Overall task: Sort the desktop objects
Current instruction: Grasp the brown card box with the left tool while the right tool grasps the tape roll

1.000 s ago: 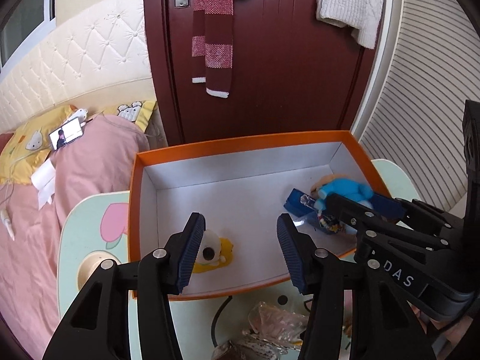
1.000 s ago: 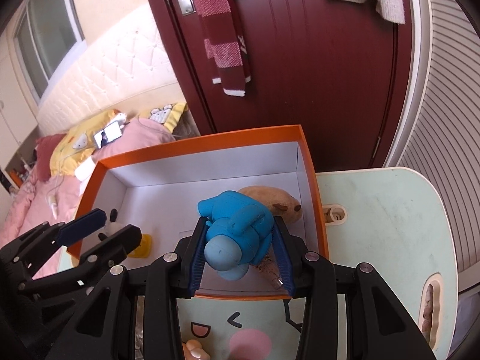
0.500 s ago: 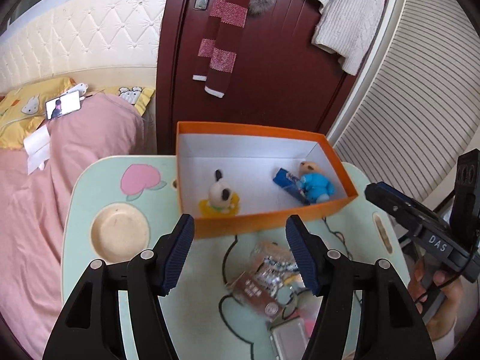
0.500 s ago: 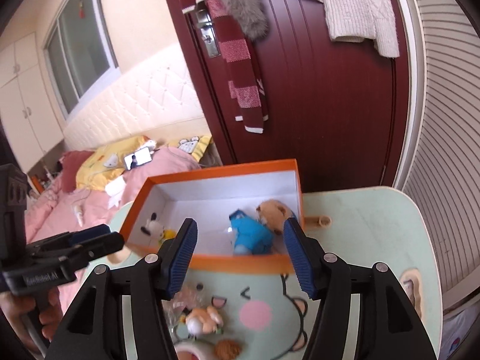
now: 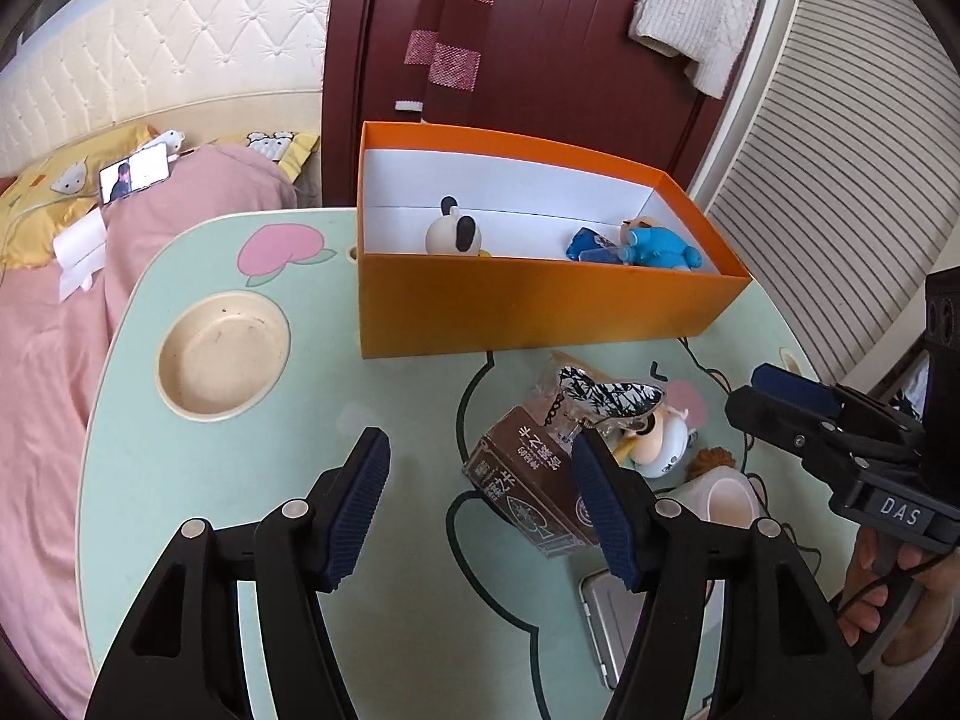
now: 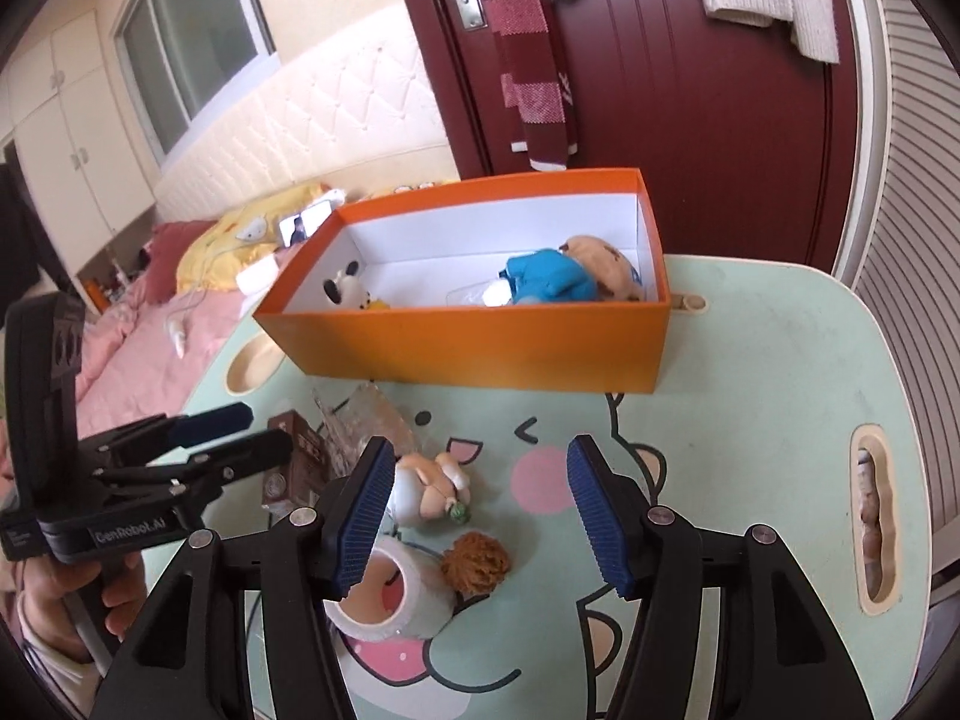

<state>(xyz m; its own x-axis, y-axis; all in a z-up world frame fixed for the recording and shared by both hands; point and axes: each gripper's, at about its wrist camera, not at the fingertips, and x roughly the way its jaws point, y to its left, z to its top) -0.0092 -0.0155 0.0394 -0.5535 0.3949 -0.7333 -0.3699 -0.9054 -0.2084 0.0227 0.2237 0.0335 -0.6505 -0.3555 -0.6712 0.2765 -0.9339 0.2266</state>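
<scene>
Both my grippers are empty and spread wide, hovering above the desk. Left gripper sits over bare mint surface, its right finger overlapping the brown carton in view; no contact that I can see. Right gripper hangs over the loose pile at the desk's near side, nothing between its pads. Orange box stands at the far edge of the desk, open top, white inside. In it: blue-clad plush doll lying at the right end against a tan plush head, a blue packet beside it, and a small black-and-white dog figure upright toward the left end with something yellow at its base. Still on the desk, outside the box: the brown carton lying flat, a crinkled clear wrapper with bamboo print resting partly on it, a small white-and-tan figurine on its side just beside the wrapper, a brown pompom near that, a white tape roll touching my right gripper's left finger in view, and a grey metal tin at the near edge, partly hidden behind my left gripper. Round cup recess in the desk left of the box is vacant.
</scene>
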